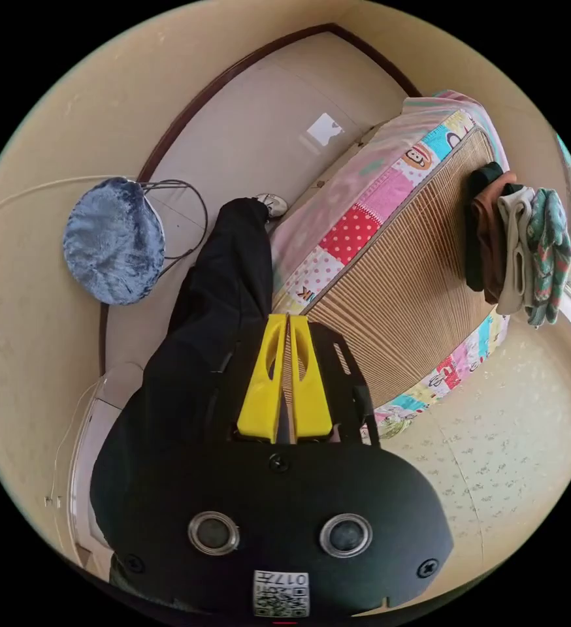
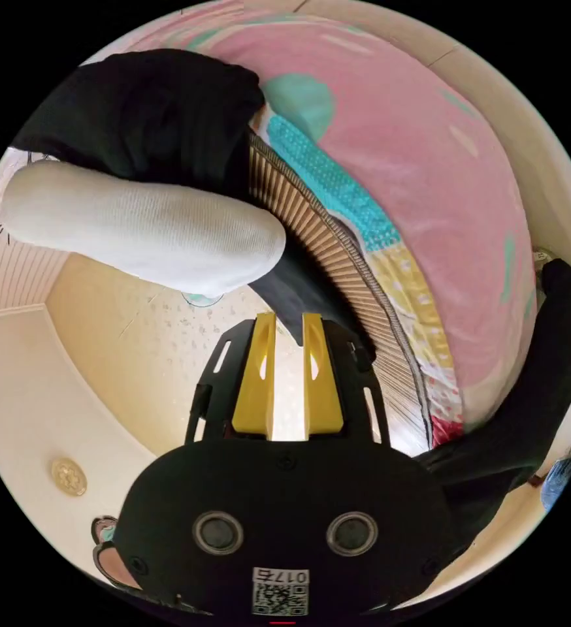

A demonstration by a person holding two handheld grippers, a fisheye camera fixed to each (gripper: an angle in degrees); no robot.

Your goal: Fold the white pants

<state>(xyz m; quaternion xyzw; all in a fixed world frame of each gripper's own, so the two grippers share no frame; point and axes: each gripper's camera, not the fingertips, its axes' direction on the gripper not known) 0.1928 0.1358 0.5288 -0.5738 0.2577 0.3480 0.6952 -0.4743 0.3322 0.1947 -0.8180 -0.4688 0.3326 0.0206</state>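
Nearby, ribbed white pants (image 2: 142, 225), slatted mat (image 1: 396, 294), shiny yellow right tongs (image 2: 287, 320) parted

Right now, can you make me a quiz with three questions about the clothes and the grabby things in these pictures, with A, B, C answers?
1. Where does the row of folded clothes lie?
A. on the woven mat on the bed
B. on the floor
C. on the blue stool

2. What colour are the jaws of both grippers?
A. red
B. yellow
C. green

3. How do the left gripper's jaws stand?
A. wide open
B. shut on the white pants
C. closed together, holding nothing

Answers:
1. A: the folded clothes rest on the woven mat near its far edge.
2. B: the left gripper and right gripper both have yellow jaws.
3. C: the jaws meet with only a thin line between them; the white pants hang in the right gripper view, touching no jaws.
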